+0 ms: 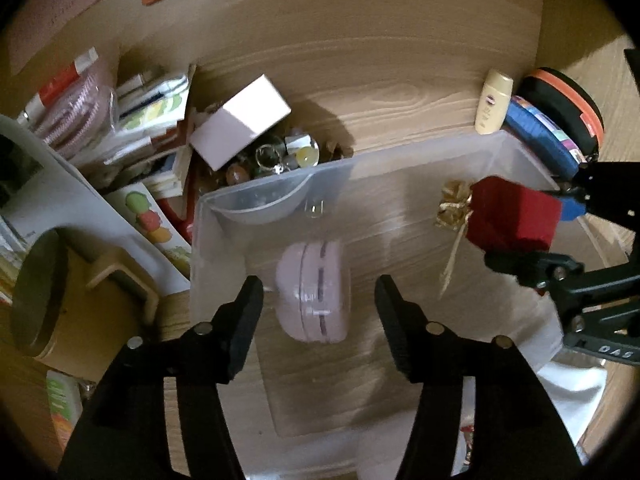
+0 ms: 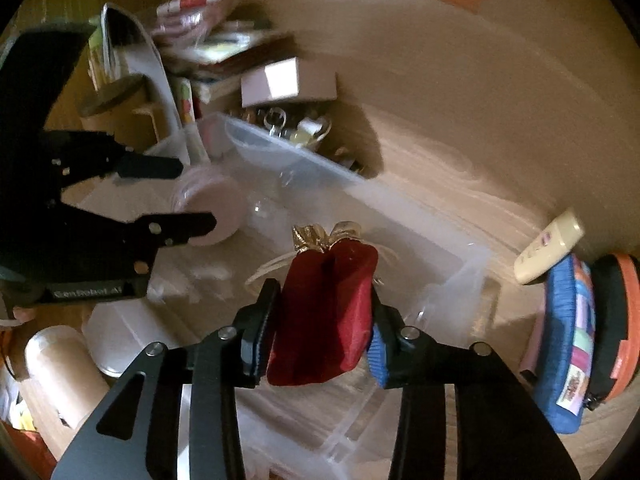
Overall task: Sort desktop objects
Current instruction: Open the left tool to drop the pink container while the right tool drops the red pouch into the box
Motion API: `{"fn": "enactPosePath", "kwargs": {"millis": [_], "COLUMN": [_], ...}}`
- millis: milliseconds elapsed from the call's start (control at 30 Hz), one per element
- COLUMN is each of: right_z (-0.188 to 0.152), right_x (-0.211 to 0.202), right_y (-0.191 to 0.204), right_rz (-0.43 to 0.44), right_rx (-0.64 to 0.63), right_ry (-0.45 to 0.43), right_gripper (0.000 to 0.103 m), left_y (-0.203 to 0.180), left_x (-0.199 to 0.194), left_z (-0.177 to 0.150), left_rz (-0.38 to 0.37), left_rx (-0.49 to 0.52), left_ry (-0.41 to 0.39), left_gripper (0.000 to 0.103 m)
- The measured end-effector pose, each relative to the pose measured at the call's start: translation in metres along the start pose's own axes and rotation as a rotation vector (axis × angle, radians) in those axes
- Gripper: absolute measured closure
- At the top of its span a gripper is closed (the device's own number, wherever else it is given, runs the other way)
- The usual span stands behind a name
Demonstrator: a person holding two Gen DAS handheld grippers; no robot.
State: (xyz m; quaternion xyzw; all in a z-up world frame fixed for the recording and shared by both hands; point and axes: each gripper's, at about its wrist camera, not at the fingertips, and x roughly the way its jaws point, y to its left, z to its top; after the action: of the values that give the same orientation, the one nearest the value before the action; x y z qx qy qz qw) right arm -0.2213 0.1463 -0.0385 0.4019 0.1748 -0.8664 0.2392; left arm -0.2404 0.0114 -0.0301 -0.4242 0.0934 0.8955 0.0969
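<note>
Sorting looks barely begun — the right gripper [image 2: 324, 320] pinches a red pouch [image 2: 326, 316] above the clear bin [image 1: 400, 164], the left gripper [image 1: 318, 312] hangs spread over the pink case [image 1: 314, 292] inside, while clutter — a white box [image 1: 240, 120], a blue purse [image 2: 570, 344] — waits on the surface [image 1: 400, 80].

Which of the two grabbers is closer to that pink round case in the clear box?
Left. The left gripper hangs open just over the pink case; the right gripper, jaws shut on a red pouch, is off to its side.
</note>
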Motion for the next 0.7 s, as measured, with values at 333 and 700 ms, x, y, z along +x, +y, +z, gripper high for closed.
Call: {"fn": "enactPosePath", "kwargs": {"millis": [333, 700], "right_z": [-0.006, -0.013], "right_x": [-0.054, -0.1], "right_y": [0.008, 0.017], "right_rz": [-0.079, -0.134], "right_rx": [0.025, 0.044], "right_ry": [-0.116, -0.179], "right_gripper": [0.039, 0.027], "left_y": [-0.004, -0.001], "left_x": [-0.044, -0.098], "left_z": [0.0, -0.02], "left_rz": [0.045, 0.091], "left_rx": [0.014, -0.015], "left_ry": [-0.077, -0.143], "left_gripper": [0.026, 0.013]}}
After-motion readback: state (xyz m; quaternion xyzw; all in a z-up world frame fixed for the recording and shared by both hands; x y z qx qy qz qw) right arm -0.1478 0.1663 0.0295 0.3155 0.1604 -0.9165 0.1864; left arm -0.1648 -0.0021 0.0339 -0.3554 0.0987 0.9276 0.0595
